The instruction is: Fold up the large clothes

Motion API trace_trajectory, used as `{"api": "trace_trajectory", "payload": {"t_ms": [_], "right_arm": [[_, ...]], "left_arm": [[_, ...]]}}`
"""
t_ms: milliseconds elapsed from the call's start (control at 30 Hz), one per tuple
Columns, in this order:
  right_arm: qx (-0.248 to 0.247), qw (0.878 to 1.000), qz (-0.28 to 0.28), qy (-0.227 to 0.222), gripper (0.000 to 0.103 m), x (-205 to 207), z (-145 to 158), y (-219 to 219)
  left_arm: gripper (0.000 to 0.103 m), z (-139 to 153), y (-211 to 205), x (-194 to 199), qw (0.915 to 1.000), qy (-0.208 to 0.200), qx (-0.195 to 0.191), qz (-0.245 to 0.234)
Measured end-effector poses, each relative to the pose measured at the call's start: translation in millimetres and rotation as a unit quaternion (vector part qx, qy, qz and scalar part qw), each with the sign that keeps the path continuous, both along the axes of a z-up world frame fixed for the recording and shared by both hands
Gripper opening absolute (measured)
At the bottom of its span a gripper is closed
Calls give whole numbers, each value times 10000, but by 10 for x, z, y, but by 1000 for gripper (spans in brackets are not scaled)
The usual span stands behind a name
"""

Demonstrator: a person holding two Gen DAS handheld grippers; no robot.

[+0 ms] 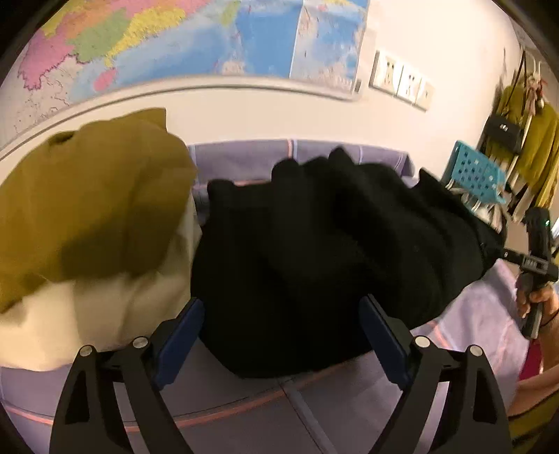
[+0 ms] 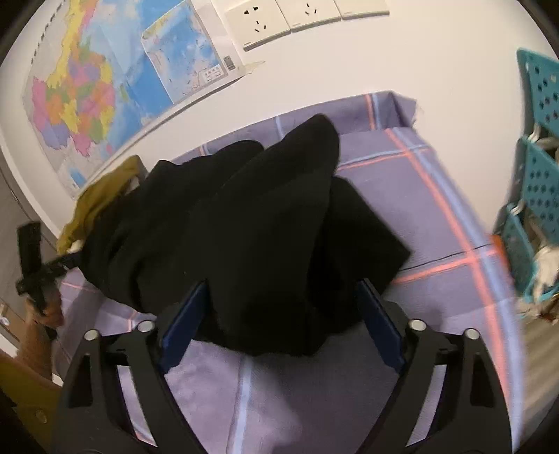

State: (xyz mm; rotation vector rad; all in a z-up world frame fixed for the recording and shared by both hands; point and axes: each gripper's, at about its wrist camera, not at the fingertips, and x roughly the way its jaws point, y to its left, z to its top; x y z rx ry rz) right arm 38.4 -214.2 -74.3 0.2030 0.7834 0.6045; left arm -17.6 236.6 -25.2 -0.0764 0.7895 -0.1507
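Note:
A large black garment [image 1: 332,251] lies bunched in a heap on the purple checked cloth [image 1: 314,412] covering the table. My left gripper [image 1: 283,314] is open, its blue-padded fingers straddling the near edge of the heap, holding nothing. In the right wrist view the same black garment [image 2: 244,237] lies crumpled, one flap spread to the right. My right gripper [image 2: 281,297] is open with its fingers either side of the garment's near edge. The right gripper also shows in the left wrist view [image 1: 534,258], beside the heap's right end.
A pile of mustard and cream clothes [image 1: 87,216] lies left of the black garment. A teal perforated basket rack [image 2: 538,181] stands at the table's right. A map [image 1: 174,45] and wall sockets [image 2: 279,17] are on the wall behind. Clothes hang at the far right [image 1: 531,139].

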Motion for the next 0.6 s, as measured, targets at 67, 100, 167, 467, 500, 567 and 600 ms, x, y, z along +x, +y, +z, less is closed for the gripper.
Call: {"api": "trace_trajectory", "payload": {"t_ms": [67, 100, 167, 467, 500, 567, 600], "right_arm": [[201, 9998, 76, -22, 25, 15, 44, -19], [315, 9993, 68, -189, 23, -22, 144, -57], [672, 9972, 17, -320, 19, -97, 377, -196], [263, 9936, -1040, 346, 10, -131, 161, -889], [132, 9918, -1207, 411, 10, -120, 95, -921], [74, 9891, -1418, 395, 10, -134, 92, -980], [242, 9893, -1403, 320, 14, -167, 144, -1007]], "left_arm": [[68, -74, 10, 90, 9994, 100, -320, 7], [51, -85, 16, 116, 9985, 178, -518, 5], [42, -57, 4, 123, 9979, 231, -608, 72], [35, -119, -118, 56, 9928, 536, -1048, -223], [38, -117, -144, 55, 9937, 541, -966, -200], [50, -73, -165, 49, 9953, 523, -805, -132], [54, -30, -170, 25, 9961, 505, -717, -112]]}}
